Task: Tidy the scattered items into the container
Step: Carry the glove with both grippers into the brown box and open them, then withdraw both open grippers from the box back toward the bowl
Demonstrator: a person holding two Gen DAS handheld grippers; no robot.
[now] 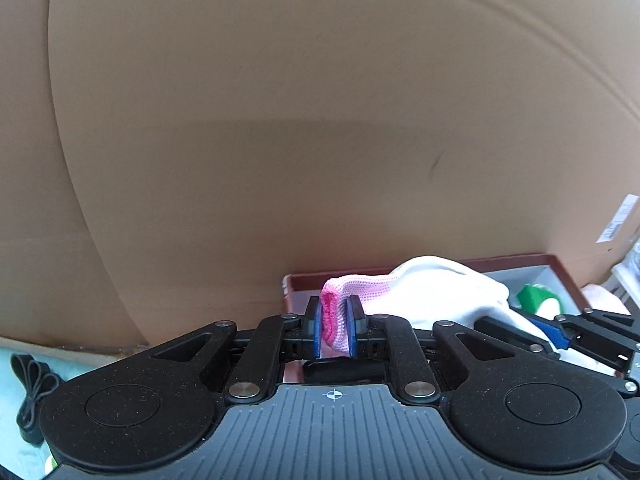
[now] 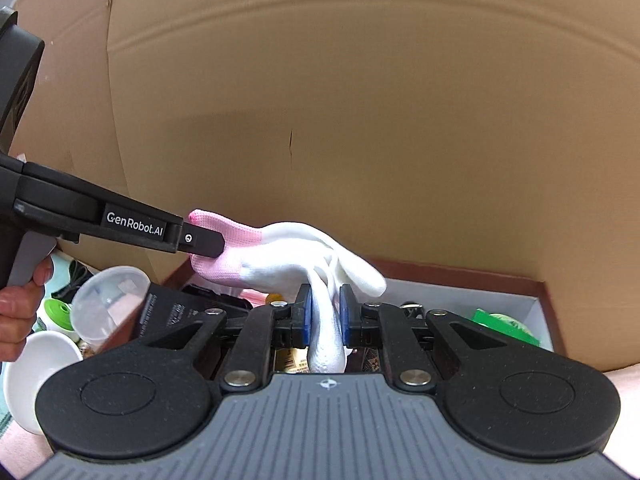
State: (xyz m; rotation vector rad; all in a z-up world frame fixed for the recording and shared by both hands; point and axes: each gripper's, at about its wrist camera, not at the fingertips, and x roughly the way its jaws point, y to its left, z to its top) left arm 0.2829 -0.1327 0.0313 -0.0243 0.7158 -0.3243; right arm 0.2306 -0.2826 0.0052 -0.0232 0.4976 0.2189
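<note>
A white work glove with a pink cuff (image 1: 432,292) hangs between both grippers above a red-rimmed box (image 1: 520,259). My left gripper (image 1: 335,324) is shut on the pink cuff. My right gripper (image 2: 325,316) is shut on the glove's white fingers (image 2: 326,336). In the right wrist view the left gripper (image 2: 200,242) reaches in from the left and pinches the cuff (image 2: 224,248). In the left wrist view the right gripper (image 1: 560,334) shows at the right edge. The box (image 2: 544,292) has a white inside and holds a green item (image 2: 500,324).
A tall cardboard wall (image 1: 320,120) stands close behind the box. A clear plastic cup (image 2: 108,300), a white bowl (image 2: 36,368), a green-lidded item (image 2: 58,314) and a black packet (image 2: 168,312) lie at the left. A black strap (image 1: 32,392) lies on light cloth.
</note>
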